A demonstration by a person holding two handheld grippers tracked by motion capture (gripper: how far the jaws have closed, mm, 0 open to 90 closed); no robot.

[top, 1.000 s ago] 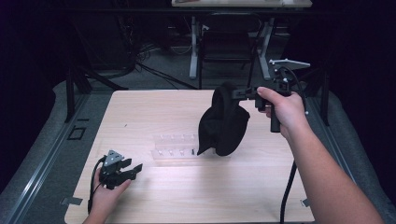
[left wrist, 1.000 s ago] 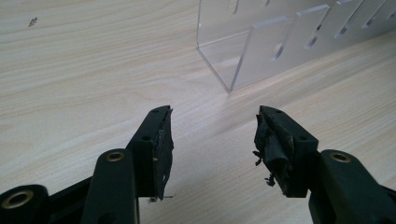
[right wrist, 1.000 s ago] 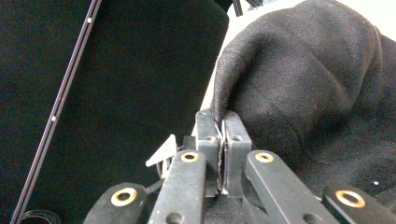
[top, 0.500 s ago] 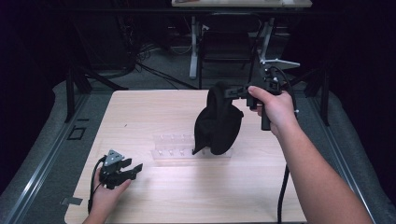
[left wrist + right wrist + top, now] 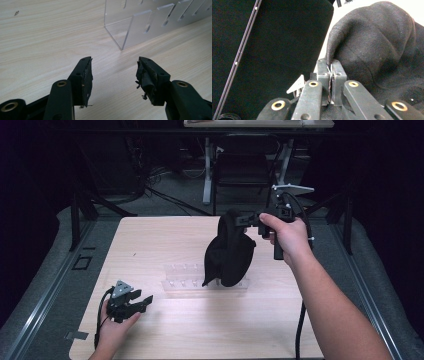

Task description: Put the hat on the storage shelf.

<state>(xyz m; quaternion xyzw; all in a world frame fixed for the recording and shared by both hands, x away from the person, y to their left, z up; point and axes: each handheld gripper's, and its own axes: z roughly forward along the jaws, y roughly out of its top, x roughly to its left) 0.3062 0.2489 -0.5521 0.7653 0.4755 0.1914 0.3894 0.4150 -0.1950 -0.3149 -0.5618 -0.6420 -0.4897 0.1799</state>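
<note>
In the high view the right gripper (image 5: 243,220) sits right of centre in the upper half of the frame, held up above the wooden table (image 5: 165,237), and its jaws are pinched together on the upper edge of a black cloth (image 5: 231,252). The cloth hangs down from that pinch in a rounded, drooping bundle, its lower end reaching the middle of the frame, where it overlaps the right part of a clear plastic rack (image 5: 184,276) that lies on the table; whether the cloth touches the rack cannot be told. In the right gripper view the two jaws rise from the bottom centre, pressed tight with a thin fold of the black cloth (image 5: 372,47) caught between them, and the rest of the fabric bulges across the right side of the frame. The left gripper (image 5: 141,302) rests low at the lower left of the high view, held in the person's left hand (image 5: 114,327) just above the table near its front edge, well apart from the cloth and to the left of the rack. In the left gripper view its jaws stand spread wide with nothing between them, over bare wood, and the clear plastic rack (image 5: 150,22) with its slotted dividers lies in the upper right of that frame, beyond the jaw tips.
</note>
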